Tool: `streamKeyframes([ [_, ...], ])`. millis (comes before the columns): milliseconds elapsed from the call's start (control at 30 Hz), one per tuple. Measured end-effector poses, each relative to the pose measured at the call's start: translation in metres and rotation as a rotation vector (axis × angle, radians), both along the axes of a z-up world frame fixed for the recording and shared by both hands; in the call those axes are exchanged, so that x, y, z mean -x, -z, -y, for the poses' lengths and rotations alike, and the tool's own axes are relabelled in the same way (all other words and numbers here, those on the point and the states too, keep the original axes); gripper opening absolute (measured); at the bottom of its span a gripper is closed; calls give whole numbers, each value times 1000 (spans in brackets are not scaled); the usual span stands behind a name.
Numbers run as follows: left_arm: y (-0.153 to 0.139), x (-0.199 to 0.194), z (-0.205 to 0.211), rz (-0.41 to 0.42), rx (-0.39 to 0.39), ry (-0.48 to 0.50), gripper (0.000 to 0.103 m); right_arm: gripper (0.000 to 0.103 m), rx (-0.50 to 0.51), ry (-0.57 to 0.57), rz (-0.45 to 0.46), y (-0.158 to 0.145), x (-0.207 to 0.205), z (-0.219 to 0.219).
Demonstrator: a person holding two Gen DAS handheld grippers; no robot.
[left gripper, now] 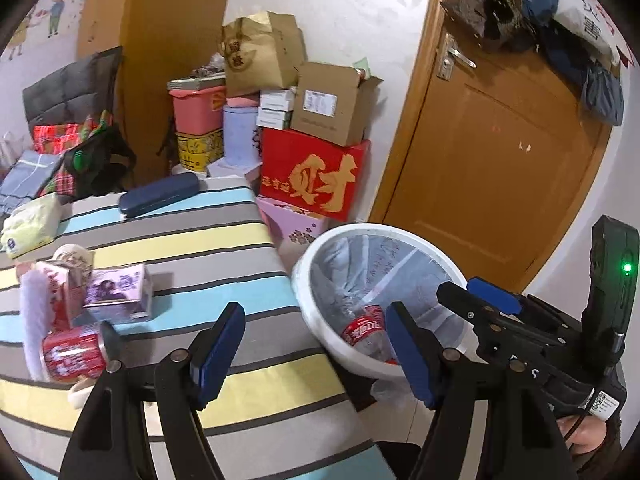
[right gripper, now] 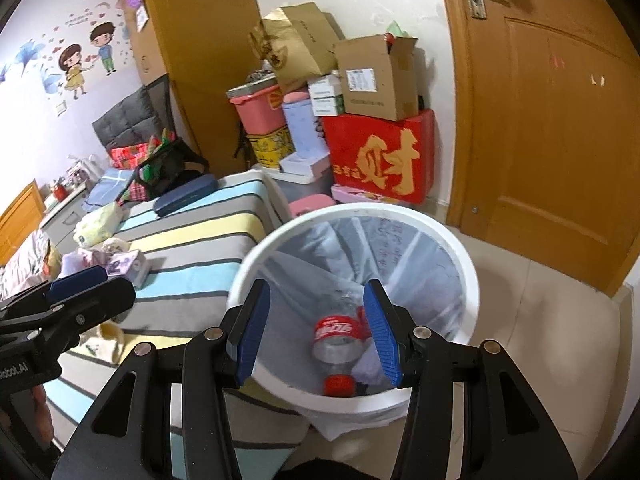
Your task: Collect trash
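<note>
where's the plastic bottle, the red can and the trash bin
plastic bottle [right gripper: 334, 330]: right wrist view, on its red label, inside the bin.
red can [left gripper: 72, 354]: left wrist view, on its side wall, lying on the striped bed.
trash bin [right gripper: 466, 258]: right wrist view, on its white rim.

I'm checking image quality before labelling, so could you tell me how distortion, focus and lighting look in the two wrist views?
Left wrist view: strong fisheye bending, the door edge curves, corners go black; the can and cartons look slightly soft. Right wrist view: same bending, the bin rim bulges; the bottle inside is sharp. Both: even indoor light, no harsh glare.
</note>
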State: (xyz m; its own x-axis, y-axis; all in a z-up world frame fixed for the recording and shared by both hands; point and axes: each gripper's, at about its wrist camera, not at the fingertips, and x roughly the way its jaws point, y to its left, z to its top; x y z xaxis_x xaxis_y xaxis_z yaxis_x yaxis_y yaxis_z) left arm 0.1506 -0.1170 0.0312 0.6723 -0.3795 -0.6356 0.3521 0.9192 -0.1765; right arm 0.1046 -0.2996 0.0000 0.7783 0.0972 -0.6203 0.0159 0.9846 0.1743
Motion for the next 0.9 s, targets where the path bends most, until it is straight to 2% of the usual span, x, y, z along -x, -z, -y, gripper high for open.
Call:
streamKeyframes([
  [500, -5, 35, -114, 36, 16, -213, 72, 51, -14, -167, 44, -3, 7, -60],
  [900, 6, 50, -202, 11, 26, -370, 72, 51, 6, -369, 48, 3, 12, -125],
])
